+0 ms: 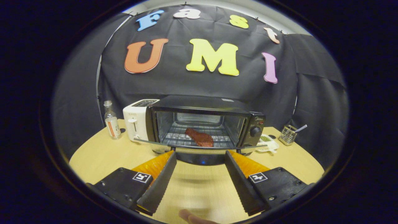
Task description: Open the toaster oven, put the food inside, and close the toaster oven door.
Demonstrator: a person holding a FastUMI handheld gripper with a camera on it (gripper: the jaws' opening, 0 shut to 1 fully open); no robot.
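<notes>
Glass bottle and white toaster left of toaster oven; door down, reddish food on its rack. Utensil holder right. Hand-held gripper fingers apart, empty, just short of the door, over the bench.

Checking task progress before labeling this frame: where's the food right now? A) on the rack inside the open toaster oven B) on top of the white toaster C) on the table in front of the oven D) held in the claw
A: the reddish food lies on the wire rack inside the toaster oven, whose door is folded down open, while the claw is open and empty just short of the door.
</notes>
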